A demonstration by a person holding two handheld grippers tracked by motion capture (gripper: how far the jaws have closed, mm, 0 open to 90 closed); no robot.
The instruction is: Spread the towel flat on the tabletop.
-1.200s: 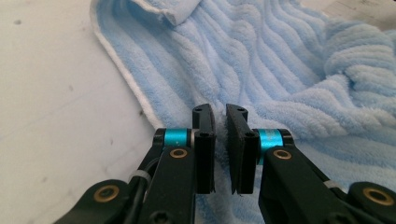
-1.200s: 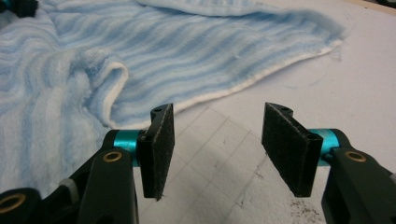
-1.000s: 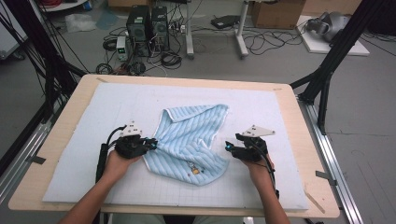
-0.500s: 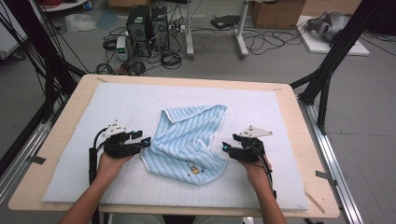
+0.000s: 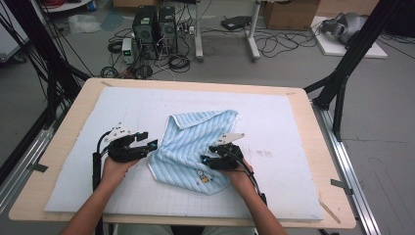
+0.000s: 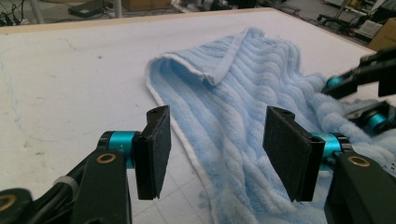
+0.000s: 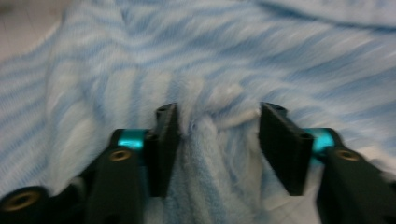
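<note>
Nearest the person, both forearms come in over the table's front edge, each hand carrying a gripper above the white mat (image 5: 303, 161) that covers the wooden table (image 5: 323, 142). The right gripper (image 5: 204, 160) lies over the right part of the light-blue striped towel (image 5: 193, 142), close to the small printed figure (image 5: 202, 177) near the towel's front edge. Its jaws have just been closing; in the right gripper view they stand partly apart, with a raised fold of the towel (image 7: 205, 140) between them, touching the left pad while the right pad stands clear of it, so the pads do not yet pinch it. The left gripper (image 5: 150, 145) sits at the towel's left edge, pointing toward it. Its jaws have just been opening and stand wide in the left gripper view, with the towel's white-bordered edge (image 6: 184, 140) running between the pads without touching them. Farther off, the towel lies crumpled near the middle of the mat, its far corner folded over on itself (image 6: 219, 70). Beyond the table, computer towers (image 5: 154, 24) and loose cables (image 5: 279, 44) sit on the grey floor.
</note>
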